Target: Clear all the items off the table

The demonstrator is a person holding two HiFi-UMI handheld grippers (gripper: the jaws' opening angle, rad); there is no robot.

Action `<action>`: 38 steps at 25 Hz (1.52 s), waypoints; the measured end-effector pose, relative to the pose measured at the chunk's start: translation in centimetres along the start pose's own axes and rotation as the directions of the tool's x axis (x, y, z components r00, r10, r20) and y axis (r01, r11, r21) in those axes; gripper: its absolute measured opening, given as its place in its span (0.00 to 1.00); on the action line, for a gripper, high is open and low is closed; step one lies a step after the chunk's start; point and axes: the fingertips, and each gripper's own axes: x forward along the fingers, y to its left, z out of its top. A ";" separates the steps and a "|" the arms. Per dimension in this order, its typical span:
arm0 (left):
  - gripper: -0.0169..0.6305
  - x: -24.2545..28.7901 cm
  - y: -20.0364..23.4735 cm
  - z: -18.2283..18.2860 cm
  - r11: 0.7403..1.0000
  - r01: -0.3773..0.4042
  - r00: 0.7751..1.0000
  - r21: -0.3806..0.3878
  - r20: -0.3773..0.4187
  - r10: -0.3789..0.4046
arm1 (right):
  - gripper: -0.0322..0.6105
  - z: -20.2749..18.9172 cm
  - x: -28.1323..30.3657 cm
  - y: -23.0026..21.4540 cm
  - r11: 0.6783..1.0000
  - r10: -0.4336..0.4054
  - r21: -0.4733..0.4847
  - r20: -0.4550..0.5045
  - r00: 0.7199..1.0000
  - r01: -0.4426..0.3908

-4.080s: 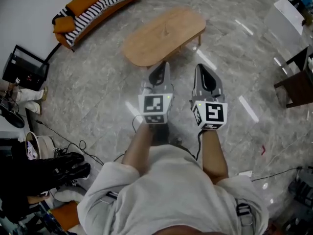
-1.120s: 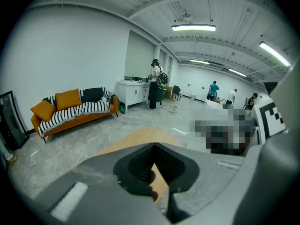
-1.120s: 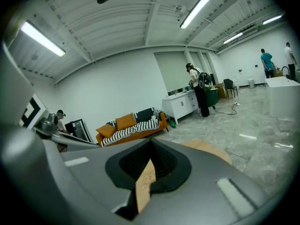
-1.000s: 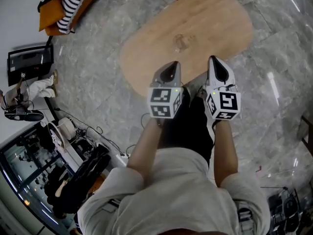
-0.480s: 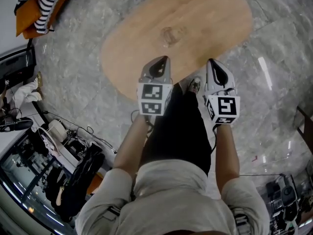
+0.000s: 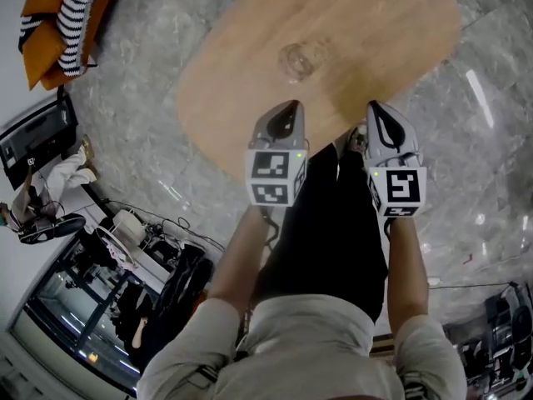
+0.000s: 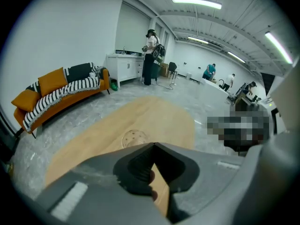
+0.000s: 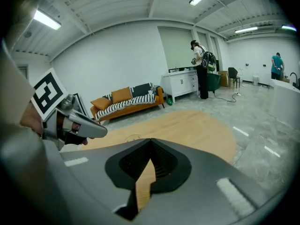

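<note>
Tongs are pressed together and empty, both left tongs (image 6: 287,108) and right tongs (image 6: 377,110), over the table (image 6: 241,82) edge. Clear vessel (image 6: 298,59) mid-table seems light, slippery, breakable; take its rim.

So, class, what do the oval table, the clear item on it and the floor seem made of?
Table: wood or wood veneer, matt, with visible grain.
Clear round item: glass or clear plastic; the wood shows through it.
Floor: polished grey stone or tile, veined, reflecting lights.
</note>
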 end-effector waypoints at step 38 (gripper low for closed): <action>0.06 12.3 9.6 0.5 0.827 0.150 0.939 0.541 -0.341 0.053 | 0.06 -4.1 8.2 0.3 0.975 -0.117 0.180 -0.090 0.989 0.132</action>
